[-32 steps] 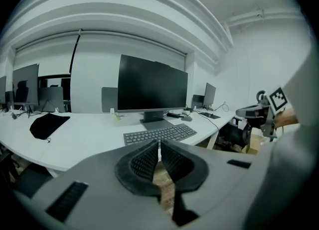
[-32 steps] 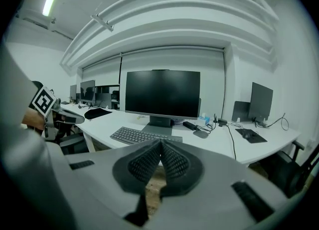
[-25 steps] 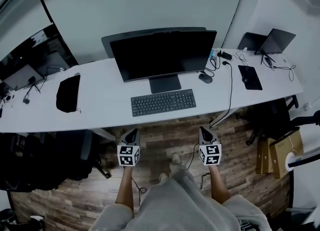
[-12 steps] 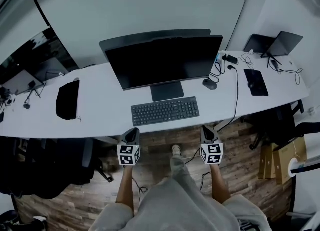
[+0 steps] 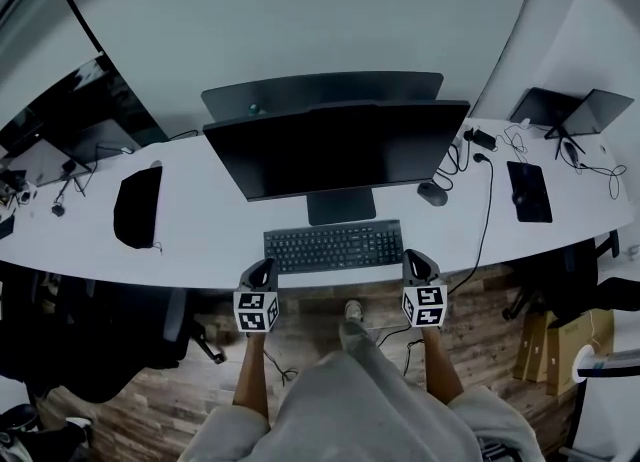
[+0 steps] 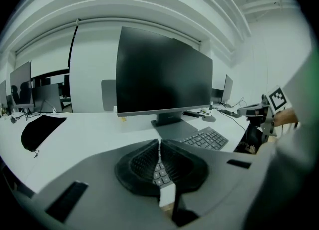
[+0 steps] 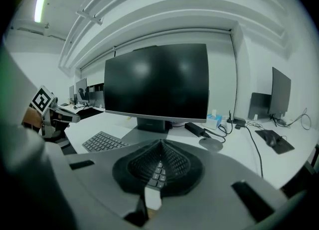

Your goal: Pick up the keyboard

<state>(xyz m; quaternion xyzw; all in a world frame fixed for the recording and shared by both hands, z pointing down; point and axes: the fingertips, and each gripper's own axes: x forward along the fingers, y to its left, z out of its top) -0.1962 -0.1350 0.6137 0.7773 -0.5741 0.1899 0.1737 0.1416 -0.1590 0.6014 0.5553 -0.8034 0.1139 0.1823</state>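
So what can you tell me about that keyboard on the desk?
The keyboard is a dark, slim, full-width one with rows of low keys, plastic by its look. It lies flat on the white desk, near its front edge, just before the monitor's stand. Nothing rests on it; no cable shows.

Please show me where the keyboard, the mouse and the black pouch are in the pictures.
keyboard (image 5: 332,247), head view, the middle of its key field.
mouse (image 5: 432,193), head view, the top of its shell.
black pouch (image 5: 137,207), head view, the middle of its upper face.
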